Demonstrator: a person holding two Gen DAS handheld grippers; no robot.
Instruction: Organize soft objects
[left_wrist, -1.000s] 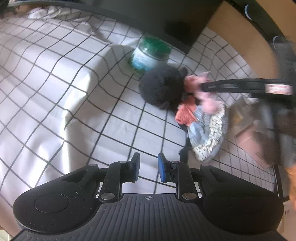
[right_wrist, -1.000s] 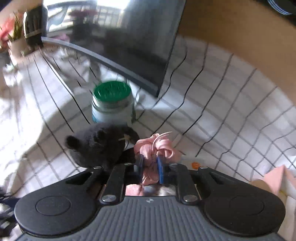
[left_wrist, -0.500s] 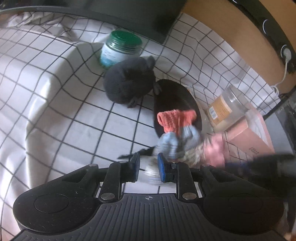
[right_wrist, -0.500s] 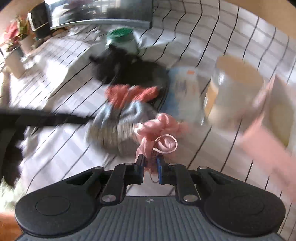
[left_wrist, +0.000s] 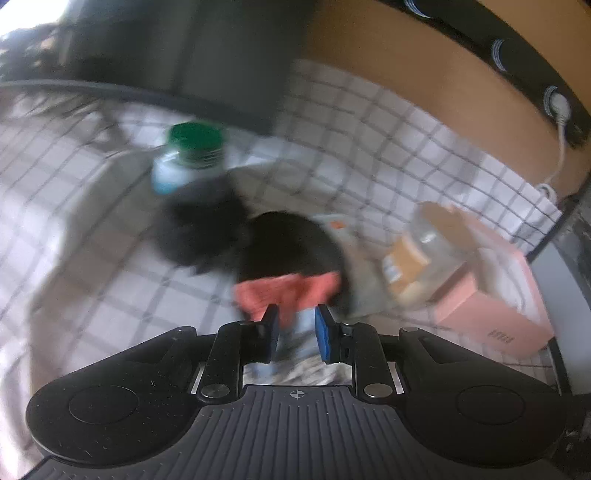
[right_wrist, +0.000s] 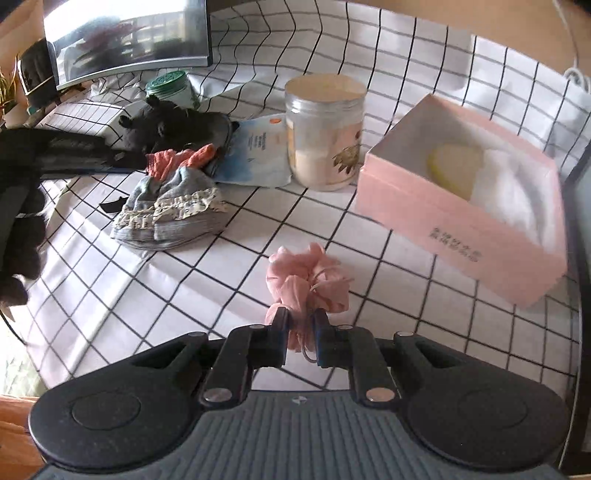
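Here we had our right gripper clamped on one pink scrunchie, which stuck out forward from the fingers over the checked cloth, just in front of the open pink box. Left of that box stood one clear jar; farther left lay one grey-blue bundle with a lace trim, its long axis running across the view, with one orange cloth against its far side and one black plush beyond. Our left gripper hung over that blurred orange cloth, fingers narrowly apart; whether they pinched anything we could not tell.
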